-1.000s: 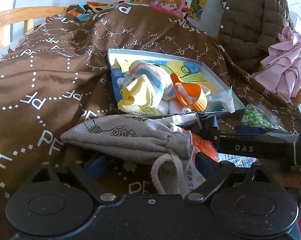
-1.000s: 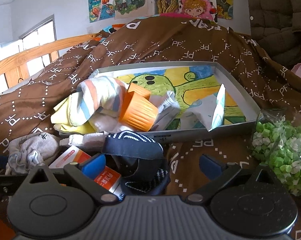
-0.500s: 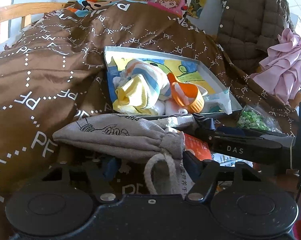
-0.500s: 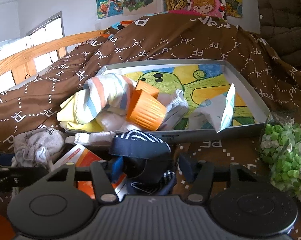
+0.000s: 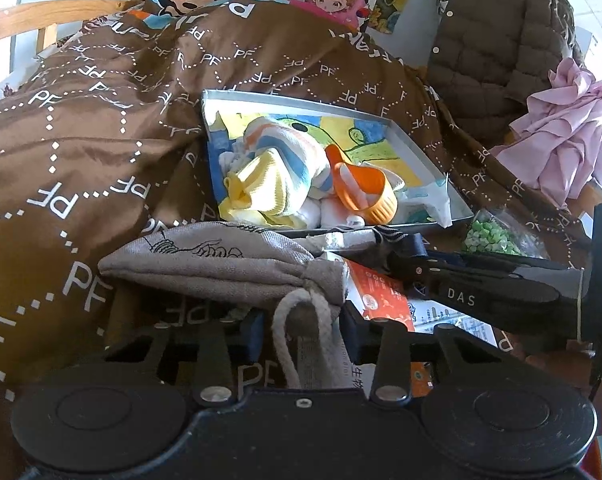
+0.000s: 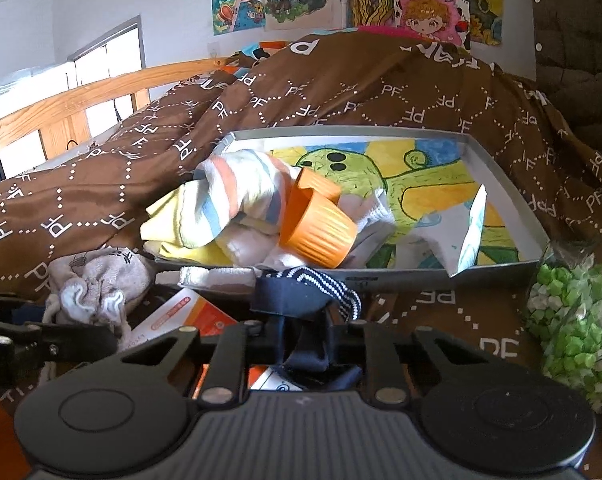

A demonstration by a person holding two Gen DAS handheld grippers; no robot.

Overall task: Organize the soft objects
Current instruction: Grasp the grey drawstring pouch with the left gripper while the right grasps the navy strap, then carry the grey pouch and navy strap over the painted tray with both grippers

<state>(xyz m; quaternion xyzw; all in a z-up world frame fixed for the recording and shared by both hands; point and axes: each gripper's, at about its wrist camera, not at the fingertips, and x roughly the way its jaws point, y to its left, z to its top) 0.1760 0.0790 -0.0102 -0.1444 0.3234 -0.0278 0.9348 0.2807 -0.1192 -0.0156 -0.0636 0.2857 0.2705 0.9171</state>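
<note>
both tongs are closing at once here, each on its own soft thing, just in front of the picture tray (image 5: 417,148). my left gripper (image 5: 303,326) has just been squeezing in around the gathered neck and white cord of the grey drawstring pouch (image 5: 221,264), pads pressing that bunched end, i think because the neck is the one firm handle on a floppy bag. my right gripper (image 6: 305,338) has just been closing too and now pinches the navy striped sock (image 6: 301,300), which lies crumpled against the tray's near wall. both sit on the brown quilt (image 6: 441,92) over an orange-and-white box (image 6: 185,316), so i'm gripping high to take cloth only. inside the tray already are a striped towel bundle (image 6: 237,192) and an orange cup (image 6: 321,232) on the left side, so the right side looks free. a bag of green bits (image 6: 577,320) sits right of the tray, untouched.
</note>
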